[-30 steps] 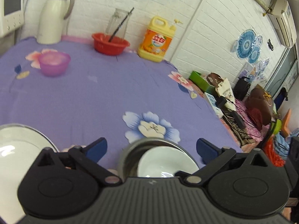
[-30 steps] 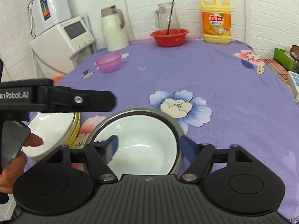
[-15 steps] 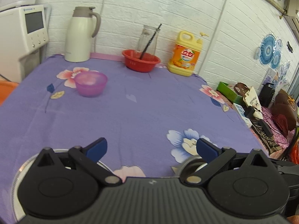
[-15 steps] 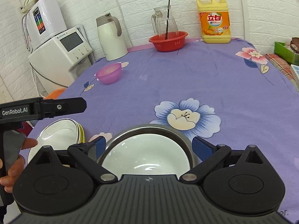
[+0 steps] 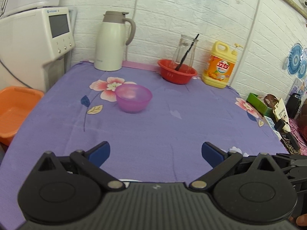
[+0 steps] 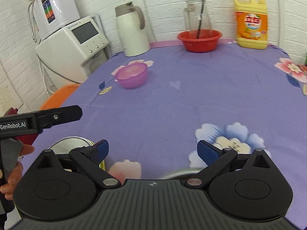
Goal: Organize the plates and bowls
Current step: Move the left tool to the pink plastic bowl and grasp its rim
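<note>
Presently both grippers hover low over the near edge of the table (image 5: pixel 172 126), each with its jaws spread wide and nothing between them. The left gripper (image 5: pixel 155 151) looks straight up the purple cloth; the right gripper (image 6: pixel 153 149) does the same from slightly further right.

Task items in view:
- Purple bowl (image 5: pixel 133 100), upright and apparently empty, standing alone mid-table beside a printed pink flower. It lies ahead of both grippers and well apart from them. In the left view it sits a little left of the gripper's centre line; in the right view it is clearly off to the left.
- Stack of plates (image 6: pixel 72 142), white with a yellow rim showing beneath, at the near left edge in the right view, just under the left gripper's body and half hidden by the right gripper's left finger.
- A metal rim (image 6: pixel 179 172) peeks out directly below the right gripper; what it belongs to cannot be told from this sliver.

Judgement: the purple bowl looks the likeliest next item to gather toward the near stack. Being round, it has no long axis, so approach angle matters little; only rim access counts. The left gripper is better aligned and likely nearer, needing a forward reach with slight leftward correction.
</note>
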